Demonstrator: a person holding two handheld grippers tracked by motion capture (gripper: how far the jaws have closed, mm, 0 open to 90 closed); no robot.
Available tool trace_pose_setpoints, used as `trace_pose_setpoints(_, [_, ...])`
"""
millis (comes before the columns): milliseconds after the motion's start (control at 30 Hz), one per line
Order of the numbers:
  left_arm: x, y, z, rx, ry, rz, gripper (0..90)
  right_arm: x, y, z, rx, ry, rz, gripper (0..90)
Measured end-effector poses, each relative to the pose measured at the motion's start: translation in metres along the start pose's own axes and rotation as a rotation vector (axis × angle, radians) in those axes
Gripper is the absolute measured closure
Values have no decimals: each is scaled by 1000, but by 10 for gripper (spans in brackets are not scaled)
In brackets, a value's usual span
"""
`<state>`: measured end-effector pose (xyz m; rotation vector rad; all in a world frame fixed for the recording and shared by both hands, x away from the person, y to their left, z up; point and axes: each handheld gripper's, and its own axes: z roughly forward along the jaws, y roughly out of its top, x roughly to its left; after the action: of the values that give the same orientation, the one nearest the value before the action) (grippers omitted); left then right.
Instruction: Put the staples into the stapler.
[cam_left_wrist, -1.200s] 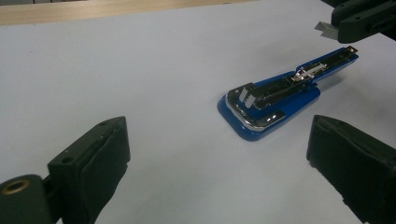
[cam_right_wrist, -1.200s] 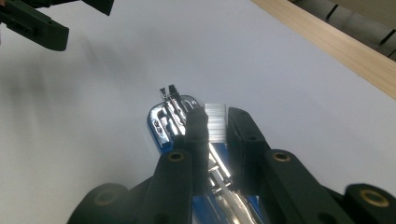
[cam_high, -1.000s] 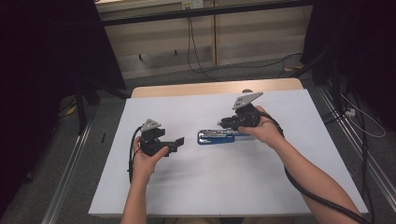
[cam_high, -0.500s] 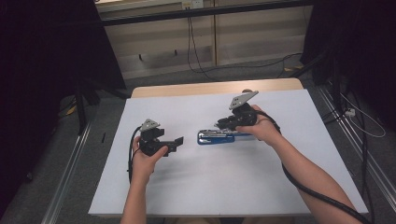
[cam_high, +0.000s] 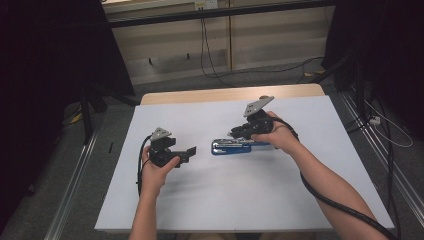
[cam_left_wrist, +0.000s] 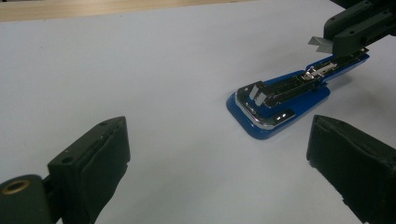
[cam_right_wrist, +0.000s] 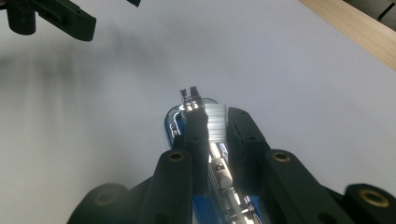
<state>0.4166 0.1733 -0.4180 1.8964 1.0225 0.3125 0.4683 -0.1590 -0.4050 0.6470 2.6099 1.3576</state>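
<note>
High view: left gripper sits nearest on the white-covered bench, jaws wide apart, nothing between them, pointing toward the open blue plastic stapler with chrome staple track. Stapler lies flat mid-bench, just beyond the left gripper, apart from it. Right gripper hangs over the stapler's far end, jaws clamped on a small silver strip of staples directly above the track. Left gripper view: stapler lies lid-open between the black pads.
</note>
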Motion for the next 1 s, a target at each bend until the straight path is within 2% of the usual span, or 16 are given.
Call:
trace_pose_setpoints(233, [-1,0,1,-4,4,5,63,-1,3,3,5,8,-18,791])
trace_pose_setpoints(433, [-1,0,3,13,5,15,63,-2,2,3,6,13,-27,791])
trace_pose_setpoints(667, [-1,0,3,13,6,14,63,-4,1,5,9,20,-28,791])
trace_pose_setpoints(1000, [0,-1,3,13,6,7,62,-2,4,12,34,33,-59,791])
